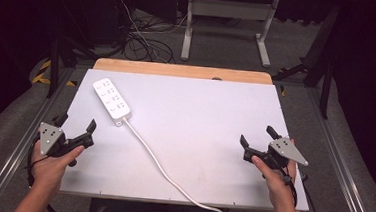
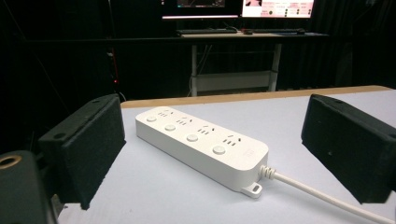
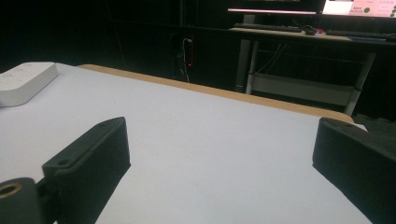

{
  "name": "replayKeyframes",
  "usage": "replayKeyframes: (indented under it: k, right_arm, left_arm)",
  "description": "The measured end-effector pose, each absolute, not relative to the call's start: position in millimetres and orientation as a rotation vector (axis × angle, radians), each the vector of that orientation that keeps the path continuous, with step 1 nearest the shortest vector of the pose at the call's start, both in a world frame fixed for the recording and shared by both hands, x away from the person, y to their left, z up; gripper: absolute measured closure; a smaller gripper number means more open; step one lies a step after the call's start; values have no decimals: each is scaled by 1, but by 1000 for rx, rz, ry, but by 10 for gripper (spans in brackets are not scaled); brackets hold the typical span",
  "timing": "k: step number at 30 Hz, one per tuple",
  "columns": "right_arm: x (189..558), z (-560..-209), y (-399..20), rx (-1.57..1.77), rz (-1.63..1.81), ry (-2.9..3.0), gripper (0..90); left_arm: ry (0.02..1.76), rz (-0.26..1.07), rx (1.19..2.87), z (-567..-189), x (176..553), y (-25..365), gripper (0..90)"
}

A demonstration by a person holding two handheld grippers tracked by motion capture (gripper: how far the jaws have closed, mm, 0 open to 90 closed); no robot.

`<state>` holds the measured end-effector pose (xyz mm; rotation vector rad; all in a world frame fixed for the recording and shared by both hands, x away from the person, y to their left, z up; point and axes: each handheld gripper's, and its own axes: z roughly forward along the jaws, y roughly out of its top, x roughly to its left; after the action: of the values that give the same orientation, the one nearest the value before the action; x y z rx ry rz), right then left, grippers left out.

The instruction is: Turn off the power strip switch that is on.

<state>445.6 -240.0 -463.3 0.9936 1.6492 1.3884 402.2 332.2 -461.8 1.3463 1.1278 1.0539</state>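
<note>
Power strip (image 1: 112,98) lies flat on the white table (image 1: 199,137) toward its far left part in the high view, its cord (image 1: 161,167) trailing to the near edge; we see the left gripper (image 1: 77,123) near it with jaws wide and nothing between them, and the right gripper (image 1: 257,139) well apart at the right side, equally wide and empty; we see no box, bin or other container on the table, so nothing is held inside anything. In the left gripper view the strip (image 2: 201,144) sits ahead between the spread jaws, untouched; we judge that a grab at its smooth, rounded casing could let it slip or swivel, and a tug could drag the cord (image 2: 327,196). In the right gripper view one end of the strip (image 3: 23,81) shows at far left; reaching across, we might snag the cord.
</note>
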Motion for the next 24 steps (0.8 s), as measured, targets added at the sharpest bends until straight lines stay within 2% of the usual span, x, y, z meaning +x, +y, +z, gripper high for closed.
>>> replayKeyframes:
  k: [8, 16, 17, 18, 24]
  right_arm:
    - [446, -464, -239, 993, 1389, 1656, 42]
    - [445, -464, -242, 999, 1379, 1652, 44]
    - [445, -464, -242, 999, 1379, 1652, 44]
    - [444, -464, -242, 999, 1378, 1654, 44]
    - [444, -464, -242, 999, 1379, 1655, 44]
  left_arm:
    - [1139, 1028, 1341, -460, 401, 332, 212]
    - [1169, 931, 1379, -458, 402, 339, 477]
    - [1167, 918, 1388, -457, 402, 339, 477]
    - [1162, 904, 1401, -456, 402, 338, 528]
    - [1158, 870, 1456, -453, 402, 337, 630]
